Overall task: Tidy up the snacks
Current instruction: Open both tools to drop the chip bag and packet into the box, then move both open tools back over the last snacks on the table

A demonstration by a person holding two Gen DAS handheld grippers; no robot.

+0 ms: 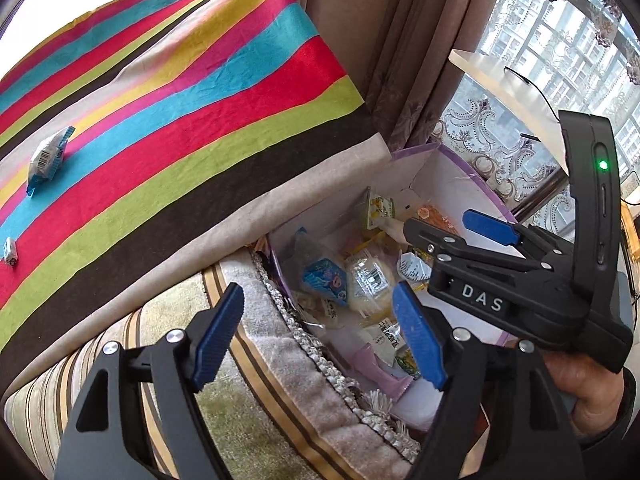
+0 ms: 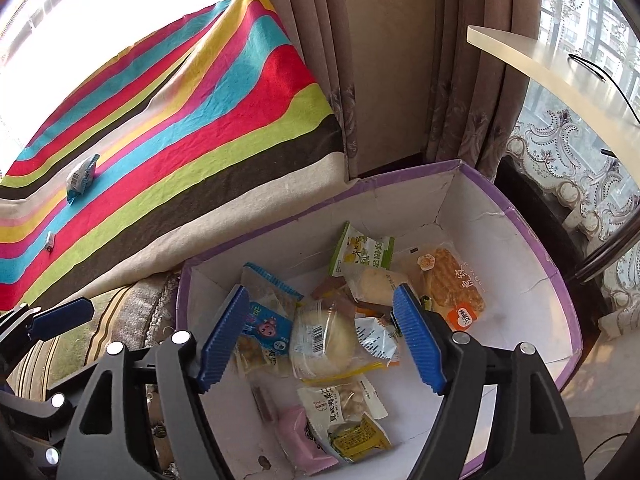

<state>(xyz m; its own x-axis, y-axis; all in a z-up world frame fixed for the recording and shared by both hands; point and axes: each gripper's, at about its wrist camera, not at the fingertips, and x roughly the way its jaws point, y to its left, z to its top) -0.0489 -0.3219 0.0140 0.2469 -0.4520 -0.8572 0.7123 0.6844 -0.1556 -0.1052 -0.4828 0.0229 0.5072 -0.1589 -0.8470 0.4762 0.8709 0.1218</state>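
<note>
Both the left gripper (image 1: pixel 320 334) and right gripper (image 2: pixel 322 338) hang wide open and empty over the box (image 2: pixel 560 280), probably so snacks (image 2: pixel 324 340) fall inside.

Beige curtains (image 2: pixel 380 60), bright window (image 1: pixel 560 20), striped tablecloth (image 1: pixel 180 100)

Place: you worked in a home living room.
Window: you had brown curtains (image 2: pixel 400 60) and lace sheers (image 2: pixel 568 152) at far right, apartment blocks outside.
Furniture: you saw a striped tablecloth (image 1: pixel 180 120) at left, a fringed cushion (image 1: pixel 320 360) near.
</note>
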